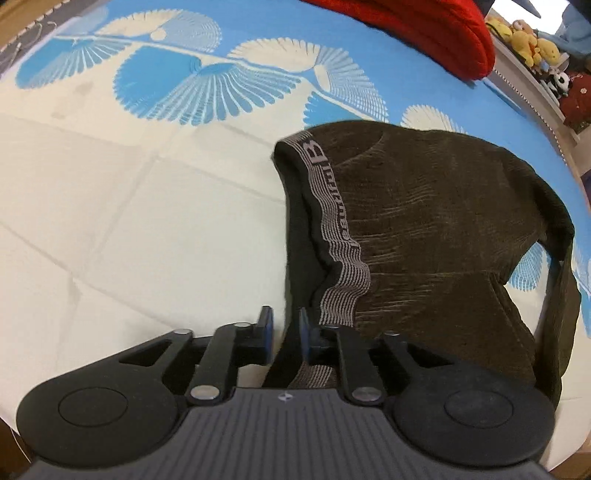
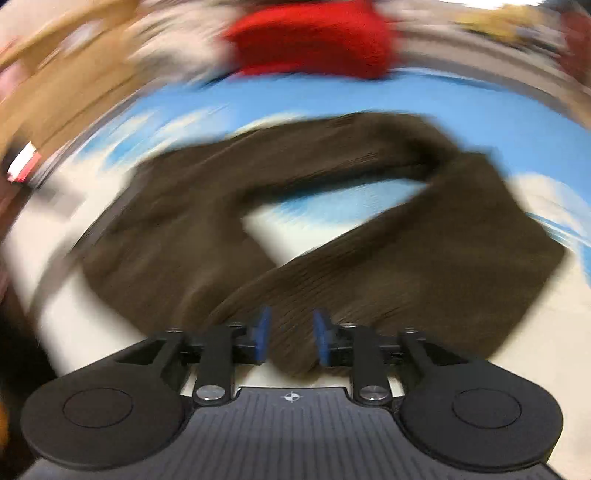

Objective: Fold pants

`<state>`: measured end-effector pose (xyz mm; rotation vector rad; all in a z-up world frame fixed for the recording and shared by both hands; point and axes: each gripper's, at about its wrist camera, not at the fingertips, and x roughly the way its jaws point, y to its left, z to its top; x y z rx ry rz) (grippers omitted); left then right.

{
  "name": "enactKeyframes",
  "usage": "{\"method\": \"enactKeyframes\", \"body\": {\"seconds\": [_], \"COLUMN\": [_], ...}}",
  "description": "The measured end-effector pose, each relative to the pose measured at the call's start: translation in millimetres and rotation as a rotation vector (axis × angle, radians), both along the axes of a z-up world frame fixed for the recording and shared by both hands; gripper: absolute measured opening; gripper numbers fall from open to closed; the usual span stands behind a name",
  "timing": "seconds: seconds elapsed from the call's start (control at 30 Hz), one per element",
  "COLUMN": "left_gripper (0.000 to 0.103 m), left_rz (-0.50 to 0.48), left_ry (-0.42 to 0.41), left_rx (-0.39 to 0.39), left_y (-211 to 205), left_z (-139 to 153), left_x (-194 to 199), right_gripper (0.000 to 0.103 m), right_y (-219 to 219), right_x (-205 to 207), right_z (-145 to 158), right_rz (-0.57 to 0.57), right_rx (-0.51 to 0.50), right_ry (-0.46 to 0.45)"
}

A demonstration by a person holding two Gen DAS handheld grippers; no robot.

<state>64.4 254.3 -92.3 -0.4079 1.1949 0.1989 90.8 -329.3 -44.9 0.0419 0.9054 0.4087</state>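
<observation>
Dark brown corduroy pants [image 1: 424, 229] lie on a bed with a blue and cream patterned cover [image 1: 147, 166]. Their grey striped elastic waistband [image 1: 338, 236] runs toward my left gripper [image 1: 285, 328], whose blue pads sit close together with the waistband edge between them. In the blurred right wrist view the pants [image 2: 406, 258] lie bent in a V, both legs toward the camera. My right gripper [image 2: 291, 332] has the end of one leg between its blue pads, which stand a little apart around the thick fabric.
A red cushion [image 1: 424, 33] lies at the far edge of the bed, also in the right wrist view [image 2: 314, 37]. Plush toys [image 1: 532, 44] sit on a shelf at the far right. A brown surface [image 2: 62, 92] shows at the left.
</observation>
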Motion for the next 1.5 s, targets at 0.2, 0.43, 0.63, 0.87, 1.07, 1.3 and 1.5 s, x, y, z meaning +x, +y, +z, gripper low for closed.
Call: {"method": "enactKeyframes", "body": {"seconds": [0.2, 0.43, 0.63, 0.87, 1.07, 1.3, 1.5], "left_gripper": [0.048, 0.061, 0.069, 0.065, 0.03, 0.019, 0.019], "left_rz": [-0.047, -0.108, -0.178, -0.251, -0.31, -0.315, -0.33], "left_ry": [0.049, 0.085, 0.132, 0.165, 0.136, 0.05, 0.059], "left_rx": [-0.013, -0.038, -0.023, 0.027, 0.09, 0.075, 0.132], "left_y": [-15, -25, -37, -45, -60, -58, -46], "left_z": [-17, -34, -50, -66, -59, -25, -4], "left_x": [18, 32, 39, 41, 37, 24, 5], "right_gripper": [0.04, 0.047, 0.057, 0.012, 0.01, 0.009, 0.007], "right_y": [-28, 12, 39, 22, -61, -167, -201], "right_x": [55, 108, 134, 134, 86, -4, -60], "right_z": [-29, -67, -85, -90, -37, -56, -100], "right_rz": [-0.33, -0.426, -0.453, -0.492, -0.661, -0.6, -0.466], "right_rx": [0.072, 0.152, 0.06, -0.013, 0.109, 0.069, -0.03], "right_ry": [0.054, 0.119, 0.155, 0.149, 0.0, 0.204, 0.43]}}
